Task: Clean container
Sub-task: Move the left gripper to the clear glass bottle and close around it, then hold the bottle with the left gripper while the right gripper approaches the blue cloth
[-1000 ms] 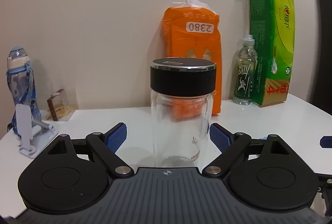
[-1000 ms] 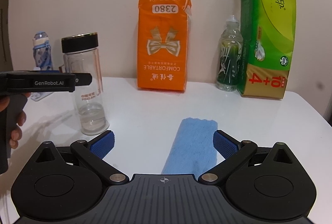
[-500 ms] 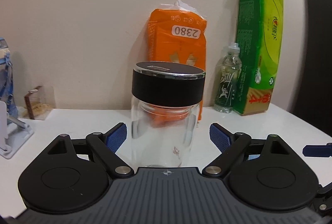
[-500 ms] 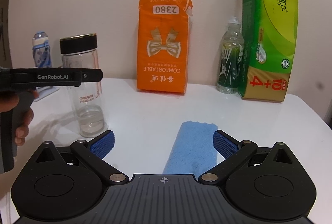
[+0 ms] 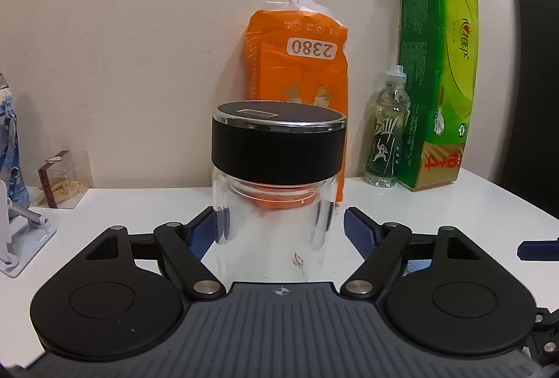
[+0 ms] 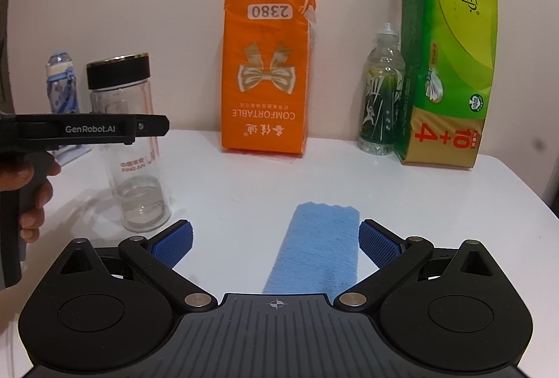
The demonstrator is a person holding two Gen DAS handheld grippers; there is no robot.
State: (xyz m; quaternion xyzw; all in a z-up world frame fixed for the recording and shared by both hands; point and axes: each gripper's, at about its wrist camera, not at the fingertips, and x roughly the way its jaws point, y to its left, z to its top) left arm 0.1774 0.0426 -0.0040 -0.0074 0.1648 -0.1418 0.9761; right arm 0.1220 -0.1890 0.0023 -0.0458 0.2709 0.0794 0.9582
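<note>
Left wrist view: the left tongs [image 5: 277, 231] are apart around the glass jar [image 5: 276, 203] mid-frame on the counter [image 5: 454, 203], so squeeze gently below the lid while the right tongs [image 6: 276, 240], also apart, grab the blue cloth [image 6: 314, 252].

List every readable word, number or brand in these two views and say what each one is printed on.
"2380": white label on the orange pack, printed upside down.
"COMFORTABLE": same orange pack, upside down; the Chinese characters under it are too small to give.
"10+4": tall green pack, upside down; its red brand characters are unclear.
"GenRobot.AI": side of the left gripper.
"PING AN": glass bottle; the red characters above are too small.
Plastic drink bottle: label unreadable.
</note>
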